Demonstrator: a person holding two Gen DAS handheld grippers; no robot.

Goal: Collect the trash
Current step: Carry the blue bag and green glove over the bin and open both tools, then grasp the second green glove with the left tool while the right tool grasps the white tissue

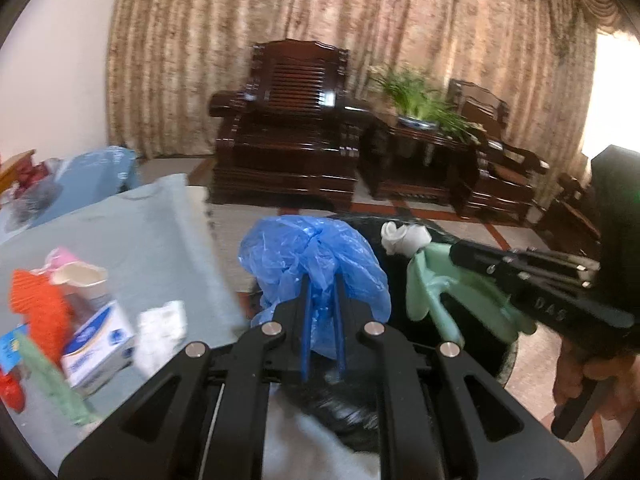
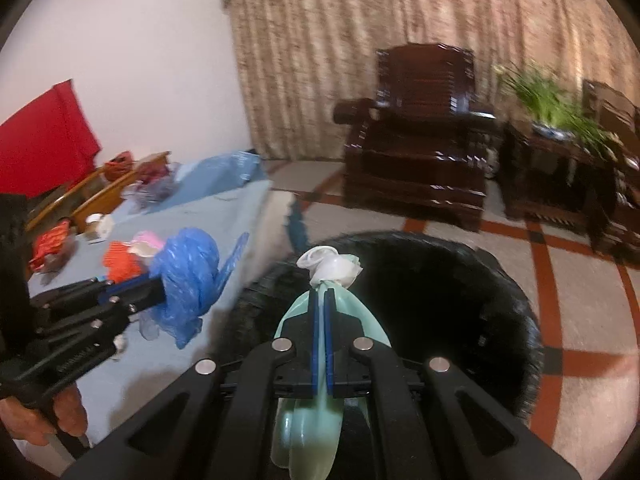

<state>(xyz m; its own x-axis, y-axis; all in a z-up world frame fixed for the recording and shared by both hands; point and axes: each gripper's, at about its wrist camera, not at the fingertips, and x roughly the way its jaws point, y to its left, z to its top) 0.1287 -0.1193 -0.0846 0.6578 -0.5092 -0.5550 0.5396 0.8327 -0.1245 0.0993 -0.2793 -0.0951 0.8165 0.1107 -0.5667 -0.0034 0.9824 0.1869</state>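
- Between the blue pads of the left gripper (image 1: 322,280) sits a crumpled blue plastic bag (image 1: 316,264), the jaws clamped on it; it hangs just beside the bin (image 2: 460,280), at the table's edge.
- Right gripper (image 2: 320,292) has its jaws pinched nearly together on a pale green glove (image 2: 348,320) with a white wad (image 2: 332,266) bunched at its tip; glove and wad hang over the bin's dark mouth.
- Black bag lining the bin is open, its rim just beside the table (image 1: 132,232) edge.
- Left wrist view alone shows the glove's loose fingers dangling below the right gripper (image 1: 452,250), and the person's hand (image 1: 588,376) on its handle; it also shows trash on the table to the far side from the bin: a small white box (image 1: 100,344), an orange ribbed piece (image 1: 40,304), a cup (image 1: 82,280), white paper (image 1: 164,324).
- Right wrist view alone shows the full bin opening, the left gripper (image 2: 160,284) from the side, and a red cloth (image 2: 44,136) on the wall beyond the table.
- Tiled floor (image 2: 580,320) past the bin lies open up to a dark wooden armchair (image 1: 284,128).
- Beside that chair, farther from the bin, stands a potted plant (image 1: 416,100) on a dark side table; motion blur leaves its details uncertain.
- Patterned curtains (image 1: 320,8) close the far wall.
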